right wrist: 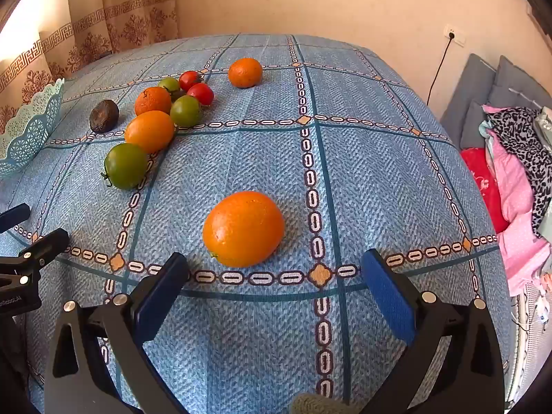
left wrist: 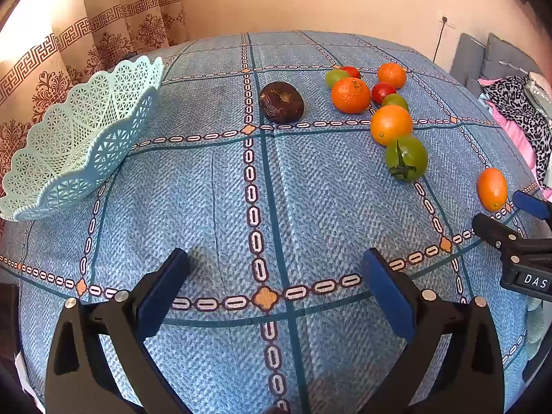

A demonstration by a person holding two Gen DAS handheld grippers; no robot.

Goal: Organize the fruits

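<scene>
Fruits lie loose on a blue patterned tablecloth. In the right wrist view a large orange [right wrist: 243, 228] sits just ahead of my right gripper [right wrist: 274, 269], which is open and empty. Farther left lie a green tomato [right wrist: 126, 165], another orange [right wrist: 150, 131], tangerines, small red tomatoes [right wrist: 200, 94] and a dark wrinkled fruit [right wrist: 104, 116]. In the left wrist view my left gripper [left wrist: 274, 264] is open over bare cloth. The dark fruit [left wrist: 281, 102] lies ahead of it, the fruit cluster [left wrist: 390, 125] to the right, the mint lattice basket [left wrist: 69, 145] at left, empty.
The table's right edge drops toward a grey sofa with pink and leopard-print fabrics [right wrist: 517, 158]. Curtains [left wrist: 69, 51] hang behind the basket. A cable runs up to a wall socket [right wrist: 452, 36]. The right gripper's fingers [left wrist: 531, 203] enter the left wrist view at its right edge.
</scene>
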